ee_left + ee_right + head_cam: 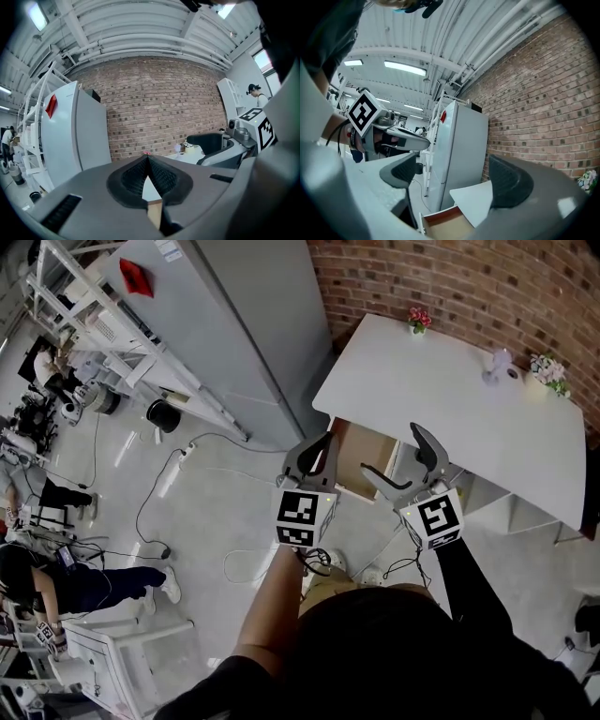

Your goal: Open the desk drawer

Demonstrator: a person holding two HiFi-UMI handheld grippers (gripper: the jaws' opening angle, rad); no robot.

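The white desk [441,390] stands against a brick wall at the upper right of the head view. Its drawer [354,454] is pulled out at the desk's near left corner, showing a brown wooden inside. Both grippers hang in the air in front of it, touching nothing. My left gripper [319,448] is shut with its tips meeting [148,158], and nothing is in it. My right gripper [389,448] stands wide open and empty [454,176]. The right gripper view shows the drawer [445,224] and the desk corner [476,206] below its jaws.
A tall grey cabinet [244,315] stands left of the desk. On the desktop sit small flower pots [420,320] [551,373] and a white object [500,364]. Cables [187,465] run over the floor. People and a white cart [112,652] are at the far left.
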